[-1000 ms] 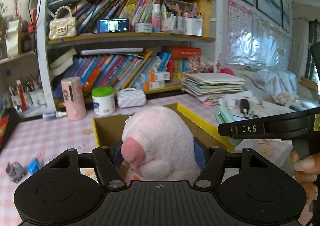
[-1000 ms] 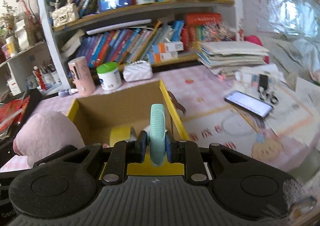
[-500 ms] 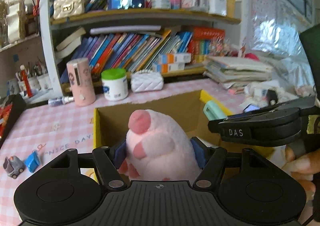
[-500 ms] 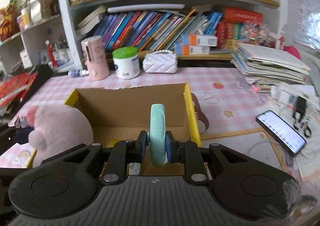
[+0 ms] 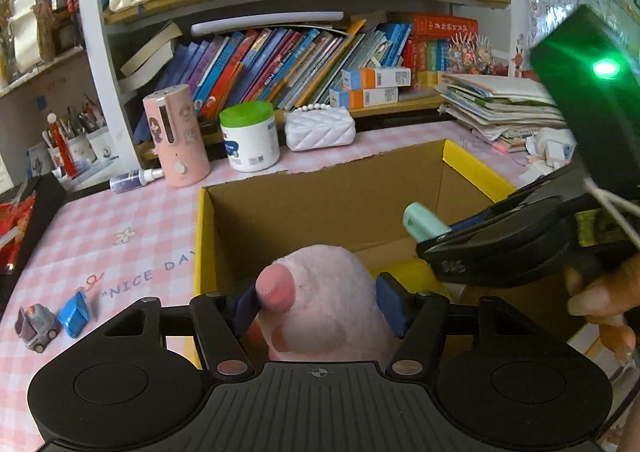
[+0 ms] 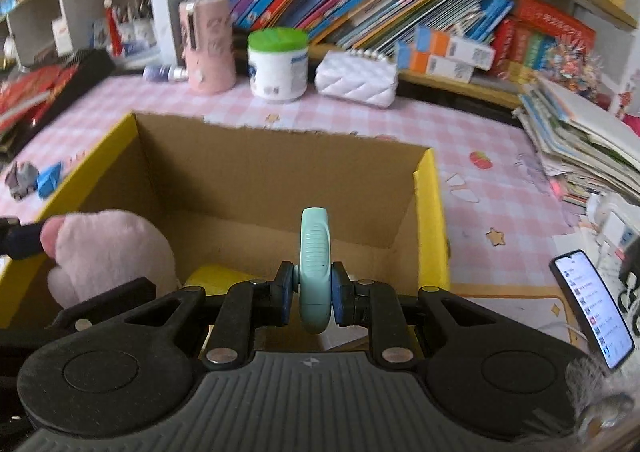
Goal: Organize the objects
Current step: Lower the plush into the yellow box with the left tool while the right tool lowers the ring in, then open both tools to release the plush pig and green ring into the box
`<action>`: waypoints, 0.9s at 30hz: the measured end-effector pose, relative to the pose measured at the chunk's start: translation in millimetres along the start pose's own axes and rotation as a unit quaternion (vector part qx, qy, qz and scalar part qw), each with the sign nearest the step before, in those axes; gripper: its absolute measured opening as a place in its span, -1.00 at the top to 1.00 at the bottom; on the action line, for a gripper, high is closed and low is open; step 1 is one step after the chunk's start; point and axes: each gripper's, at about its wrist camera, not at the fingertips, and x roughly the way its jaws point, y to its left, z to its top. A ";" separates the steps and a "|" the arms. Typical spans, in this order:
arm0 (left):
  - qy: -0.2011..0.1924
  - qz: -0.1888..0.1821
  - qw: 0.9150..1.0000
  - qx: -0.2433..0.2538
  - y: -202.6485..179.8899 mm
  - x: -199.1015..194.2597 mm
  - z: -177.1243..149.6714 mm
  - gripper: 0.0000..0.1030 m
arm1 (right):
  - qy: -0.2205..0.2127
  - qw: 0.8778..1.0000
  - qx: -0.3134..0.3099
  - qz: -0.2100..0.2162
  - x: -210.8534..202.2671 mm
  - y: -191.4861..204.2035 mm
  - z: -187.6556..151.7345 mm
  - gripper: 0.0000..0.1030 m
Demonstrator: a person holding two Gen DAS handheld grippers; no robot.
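My left gripper (image 5: 318, 302) is shut on a pink plush toy (image 5: 324, 304) and holds it over the near left part of an open cardboard box (image 5: 320, 188) with yellow edges. My right gripper (image 6: 314, 292) is shut on a mint-green flat oval object (image 6: 315, 264), held edge-on above the box (image 6: 280, 168). The plush toy shows in the right wrist view (image 6: 108, 248) at the box's left side. The right gripper (image 5: 500, 248) with the mint object (image 5: 424, 220) shows in the left wrist view. Something yellow (image 6: 218, 276) lies on the box floor.
A small grey toy truck (image 5: 36, 326) and blue piece (image 5: 76, 312) lie left of the box. A pink cylinder (image 5: 176, 134), green-lidded white jar (image 5: 250, 136) and white quilted purse (image 5: 320, 128) stand behind it by the bookshelf. A lit phone (image 6: 592, 312) and paper stack (image 6: 580, 144) lie right.
Both grippers have moved forward and lower over the box, still holding the plush toy and the mint object. The right gripper has tilted down toward the box's inside.
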 end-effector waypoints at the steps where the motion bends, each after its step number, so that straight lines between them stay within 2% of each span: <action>1: 0.001 0.001 1.000 0.005 -1.0 -0.2 0.0 -0.31 | 0.009 1.000 -0.005 0.002 3.6 1.2 0.7 0.65; 5: -0.001 0.006 1.000 0.012 -2.4 -3.4 -1.4 -0.41 | 0.026 1.000 -0.012 0.009 7.7 3.5 2.9 0.65; 8: -0.005 0.006 1.000 0.008 -1.9 -5.9 -2.3 -0.44 | 0.023 1.000 -0.006 0.008 6.2 2.4 2.2 0.65; 10: -0.005 0.007 1.000 0.006 -1.6 -7.8 -2.3 -0.47 | 0.017 1.000 0.000 0.005 3.9 1.4 2.1 0.56; 13: -0.014 0.006 1.000 0.002 -0.9 -13.9 -1.8 -0.63 | 0.005 1.000 0.015 0.007 -2.9 -1.1 0.7 0.44; 17: -0.031 0.006 1.000 0.001 -0.3 -27.8 -1.2 -0.66 | -0.026 0.998 0.051 0.004 -22.9 -3.1 -2.6 0.20; 27: -0.064 0.003 0.998 -0.021 10.5 -68.4 -14.8 -0.70 | -0.100 0.987 0.126 -0.023 -83.9 -2.2 -25.1 0.19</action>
